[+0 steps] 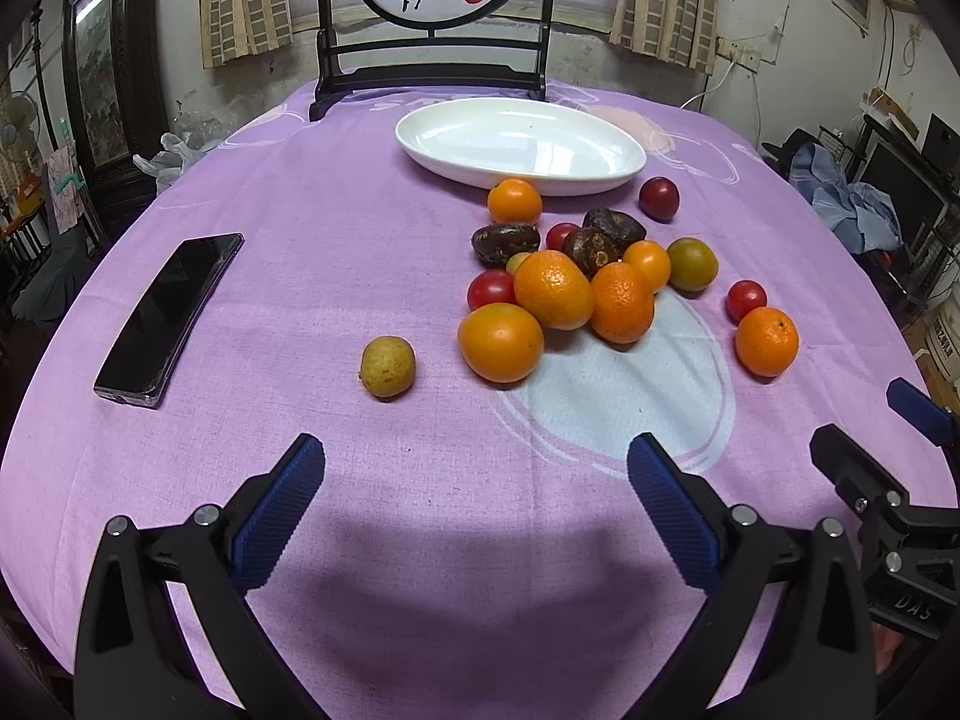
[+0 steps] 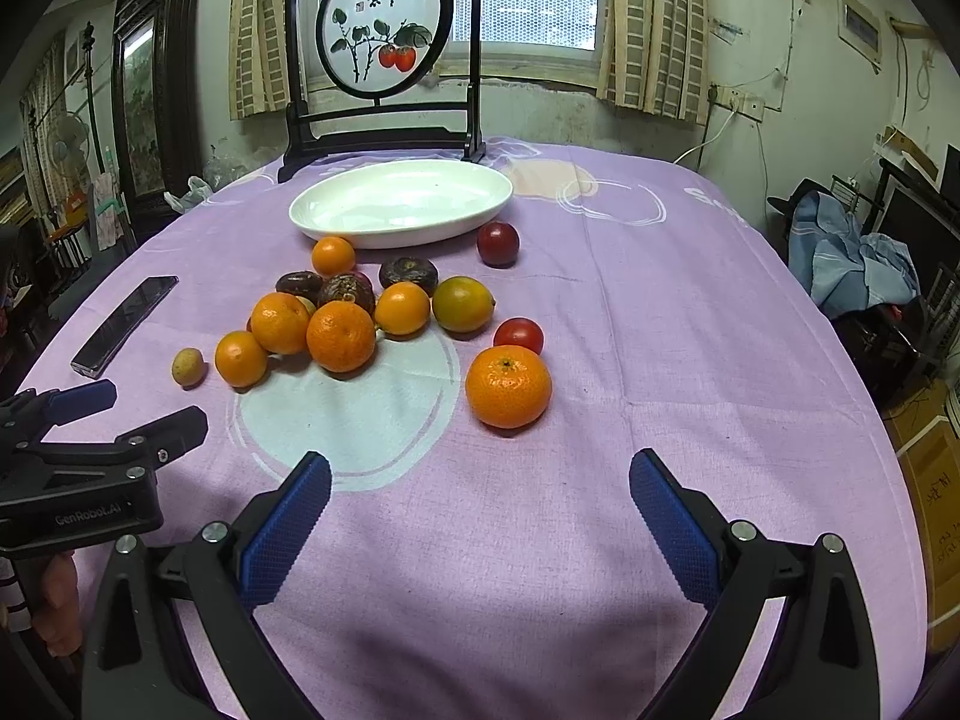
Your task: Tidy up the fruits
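Note:
A white oval plate lies empty at the far side of the purple tablecloth. In front of it is a loose pile of fruit: several oranges, red cherry tomatoes, dark brown fruits and a greenish citrus. One orange lies apart on the right. A small yellow-green fruit lies apart on the left. My left gripper is open and empty, short of the pile. My right gripper is open and empty, just short of the lone orange.
A black phone lies on the left of the table. A dark wooden screen with a round persimmon painting stands behind the plate. The table edge curves away on both sides, with clutter beyond it on the right.

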`<action>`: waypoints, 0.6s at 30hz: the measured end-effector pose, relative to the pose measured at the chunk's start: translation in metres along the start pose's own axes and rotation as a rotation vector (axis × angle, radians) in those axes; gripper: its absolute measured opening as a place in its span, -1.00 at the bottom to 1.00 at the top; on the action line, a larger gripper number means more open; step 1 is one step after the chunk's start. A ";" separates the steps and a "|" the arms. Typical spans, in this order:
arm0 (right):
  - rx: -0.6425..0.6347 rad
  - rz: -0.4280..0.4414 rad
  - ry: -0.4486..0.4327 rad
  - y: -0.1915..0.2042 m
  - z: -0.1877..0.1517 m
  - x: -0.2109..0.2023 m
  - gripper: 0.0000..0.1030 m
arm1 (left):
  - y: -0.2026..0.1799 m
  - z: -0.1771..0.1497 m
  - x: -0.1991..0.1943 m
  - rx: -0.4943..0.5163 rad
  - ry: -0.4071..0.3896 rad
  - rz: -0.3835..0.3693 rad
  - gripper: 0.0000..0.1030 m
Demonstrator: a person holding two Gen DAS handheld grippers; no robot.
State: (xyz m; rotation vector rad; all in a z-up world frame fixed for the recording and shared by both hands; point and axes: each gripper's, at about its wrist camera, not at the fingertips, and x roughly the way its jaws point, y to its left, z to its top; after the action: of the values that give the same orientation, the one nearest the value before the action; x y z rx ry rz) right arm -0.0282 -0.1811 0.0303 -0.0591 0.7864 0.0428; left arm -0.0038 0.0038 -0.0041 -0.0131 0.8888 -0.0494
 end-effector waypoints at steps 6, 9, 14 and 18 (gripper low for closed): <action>0.000 0.001 -0.001 0.000 0.000 0.000 0.93 | 0.000 0.000 -0.001 -0.001 0.000 0.001 0.92; 0.000 0.001 0.000 0.000 -0.001 -0.001 0.93 | 0.001 0.000 -0.001 -0.002 0.002 0.005 0.92; 0.000 0.001 0.001 0.000 -0.001 0.000 0.93 | 0.001 0.000 -0.001 -0.002 0.001 0.006 0.92; 0.000 0.001 0.003 0.000 -0.001 0.001 0.93 | 0.001 0.000 -0.001 -0.003 0.002 0.006 0.92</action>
State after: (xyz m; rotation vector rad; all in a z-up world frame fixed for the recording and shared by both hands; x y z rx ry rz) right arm -0.0289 -0.1814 0.0289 -0.0584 0.7897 0.0438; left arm -0.0048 0.0047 -0.0035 -0.0131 0.8912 -0.0431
